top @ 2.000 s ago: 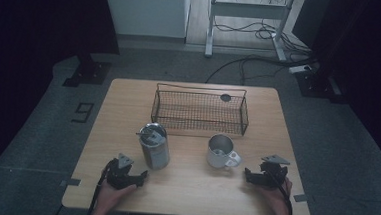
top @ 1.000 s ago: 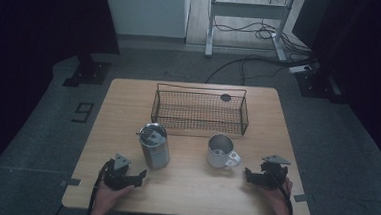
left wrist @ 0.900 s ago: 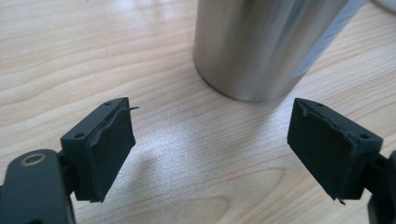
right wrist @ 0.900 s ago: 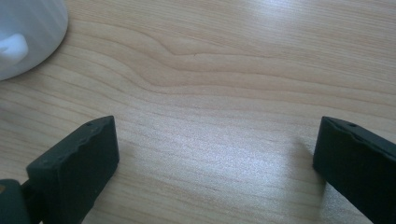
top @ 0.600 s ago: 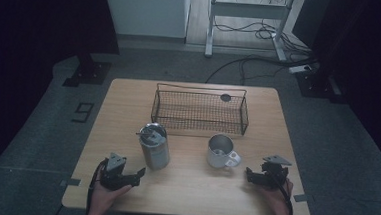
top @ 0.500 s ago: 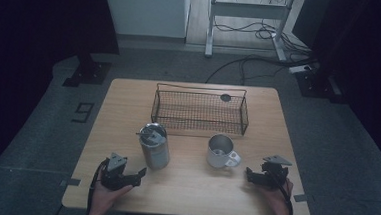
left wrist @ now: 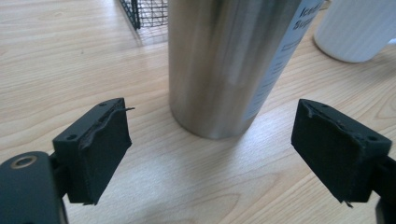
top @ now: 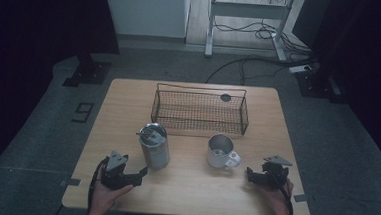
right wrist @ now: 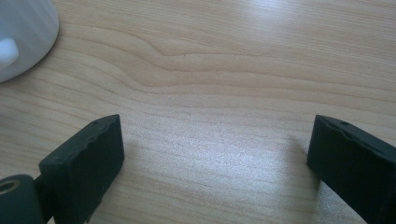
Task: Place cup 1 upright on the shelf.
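A tall brushed-steel canister (top: 154,145) with a printed label stands upright on the wooden table (top: 128,108). My left gripper (top: 142,173) sits just short of it at the near left. In the left gripper view the canister (left wrist: 224,65) rises right ahead of my left gripper (left wrist: 214,140), whose jaws have just been opening and stand apart with nothing between them. A white mug (top: 221,151) stands to the canister's right. My right gripper (top: 249,173) points at the mug from the near right. Its jaws have just been closing a little, and it (right wrist: 217,149) still stands open over bare wood.
A black wire basket (top: 199,88) stands behind the canister and mug, with a small dark round thing (top: 225,97) in its far right corner. The mug (right wrist: 23,32) shows at the upper left of the right gripper view. Cables lie on the floor beyond the table.
My left gripper has lifted slightly and shifted a little left near the canister, and its jaws have parted. The right hand has held still.
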{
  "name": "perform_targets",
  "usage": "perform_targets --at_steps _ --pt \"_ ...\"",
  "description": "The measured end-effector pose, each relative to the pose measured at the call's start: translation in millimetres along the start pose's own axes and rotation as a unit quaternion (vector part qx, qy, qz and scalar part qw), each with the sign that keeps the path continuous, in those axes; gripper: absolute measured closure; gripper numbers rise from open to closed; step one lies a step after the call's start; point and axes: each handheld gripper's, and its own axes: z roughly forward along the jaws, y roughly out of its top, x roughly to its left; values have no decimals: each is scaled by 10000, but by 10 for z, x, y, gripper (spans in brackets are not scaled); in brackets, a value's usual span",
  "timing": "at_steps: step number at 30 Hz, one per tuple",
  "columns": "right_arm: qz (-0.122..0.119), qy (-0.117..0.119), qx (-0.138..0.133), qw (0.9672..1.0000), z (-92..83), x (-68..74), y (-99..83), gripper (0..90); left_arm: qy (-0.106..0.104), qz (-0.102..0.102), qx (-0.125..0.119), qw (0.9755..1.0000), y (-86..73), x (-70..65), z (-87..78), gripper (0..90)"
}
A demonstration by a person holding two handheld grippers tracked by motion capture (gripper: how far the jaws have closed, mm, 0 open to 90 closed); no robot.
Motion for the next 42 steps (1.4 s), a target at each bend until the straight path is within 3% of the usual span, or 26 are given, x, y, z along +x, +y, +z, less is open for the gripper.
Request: perform_targets --at_steps 15,26,31,42 --pt "33 -29 -20 10000 -7 -3 -4 52 -324 44 -134 9994 207 -54 64 49" --pt "55 -54 -24 10000 -9 -6 -5 58 -315 139 -196 9992 336 -87 159 11" --pt "64 -63 -28 10000 -10 -7 -6 62 -193 107 -317 9993 371 -109 214 10" --pt "67 -68 -32 9999 -10 -8 -6 64 -147 178 -319 9992 468 -146 334 9"
